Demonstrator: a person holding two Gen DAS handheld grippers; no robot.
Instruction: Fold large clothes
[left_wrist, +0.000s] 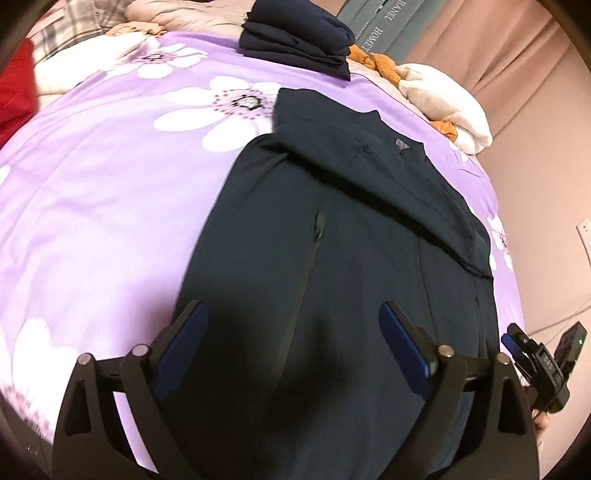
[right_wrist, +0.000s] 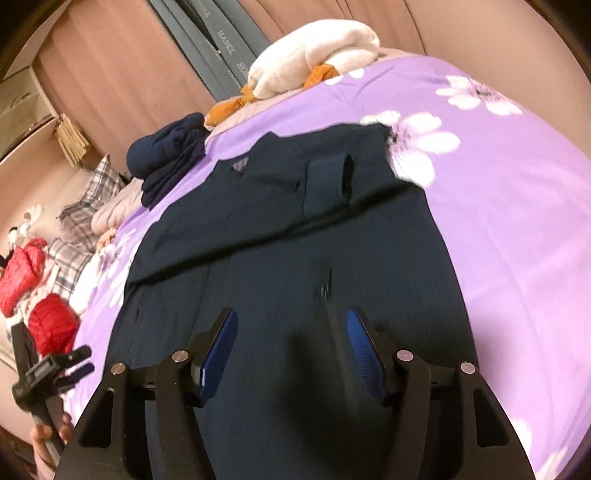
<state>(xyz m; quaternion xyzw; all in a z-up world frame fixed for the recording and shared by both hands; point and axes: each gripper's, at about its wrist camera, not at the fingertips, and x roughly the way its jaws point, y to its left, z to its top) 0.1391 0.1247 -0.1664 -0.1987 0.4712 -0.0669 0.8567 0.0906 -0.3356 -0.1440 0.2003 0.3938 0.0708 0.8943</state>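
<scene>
On purple bedspread (left_wrist: 92, 192), navy garment (left_wrist: 332, 240), sleeves folded in

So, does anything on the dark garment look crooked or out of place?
Mostly neat. The dark garment lies flat on the purple bedspread, but its folded-over sleeve runs slanted across the body, not square.

dark navy jacket (left_wrist: 332, 229) spread flat on the purple floral bedspread (left_wrist: 110, 206), both sleeves folded across the chest.
</scene>
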